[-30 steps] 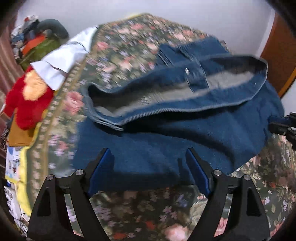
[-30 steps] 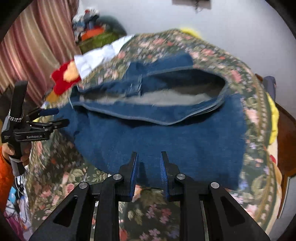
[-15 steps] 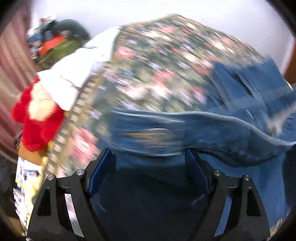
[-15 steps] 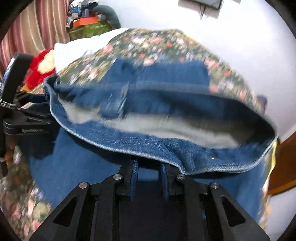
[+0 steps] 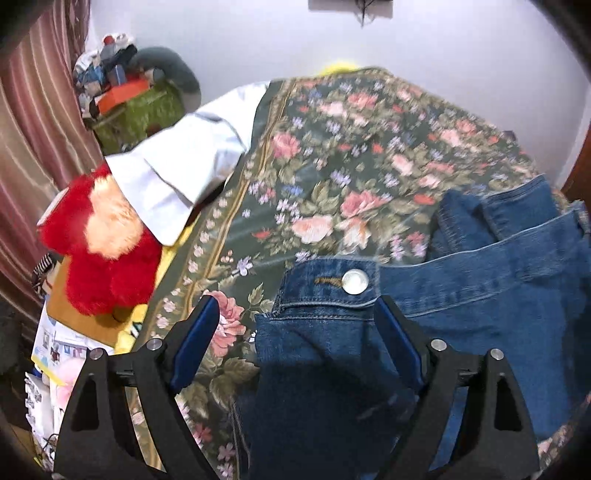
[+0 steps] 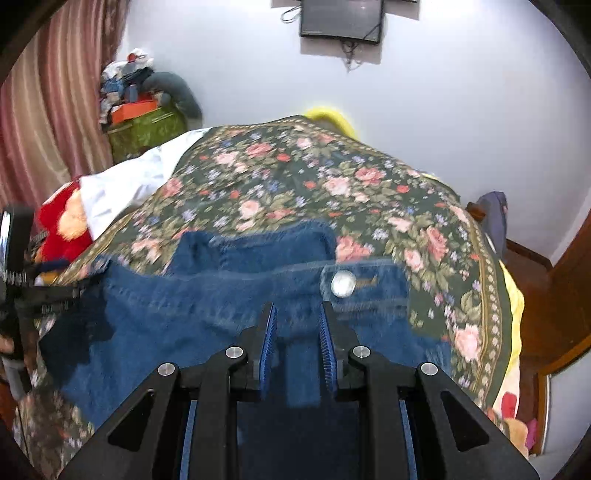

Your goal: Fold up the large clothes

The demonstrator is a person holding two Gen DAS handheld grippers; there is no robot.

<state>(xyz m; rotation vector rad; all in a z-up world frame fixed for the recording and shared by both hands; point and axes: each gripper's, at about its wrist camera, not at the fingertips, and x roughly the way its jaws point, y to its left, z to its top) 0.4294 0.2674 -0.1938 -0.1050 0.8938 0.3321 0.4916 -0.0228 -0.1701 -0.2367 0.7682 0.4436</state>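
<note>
Blue jeans (image 5: 480, 295) lie on a floral bedspread (image 5: 332, 166). Their waistband with a metal button (image 5: 354, 281) sits just past my left gripper (image 5: 295, 301). That gripper's jaws are opening. A denim corner lies between them, beside the right pad and well apart from the left pad. In the right wrist view the jeans (image 6: 184, 295) fill the near bed, and the button (image 6: 343, 283) is close to my right gripper (image 6: 297, 306). That gripper is shut on a fold of denim. The left gripper (image 6: 48, 295) shows blurred at that view's left edge.
A red plush toy (image 5: 107, 266) and a white cloth (image 5: 177, 166) lie at the bed's left side. A green bag (image 5: 140, 107) piled with things stands by the striped curtain (image 5: 33, 129). A screen (image 6: 340, 18) hangs on the wall. Wooden furniture (image 6: 554, 295) borders the bed's right side.
Both grippers moved forward across the jeans toward the far side of the bed. The waistband, earlier far off and gaping, now lies flatter right at the fingertips, its button showing.
</note>
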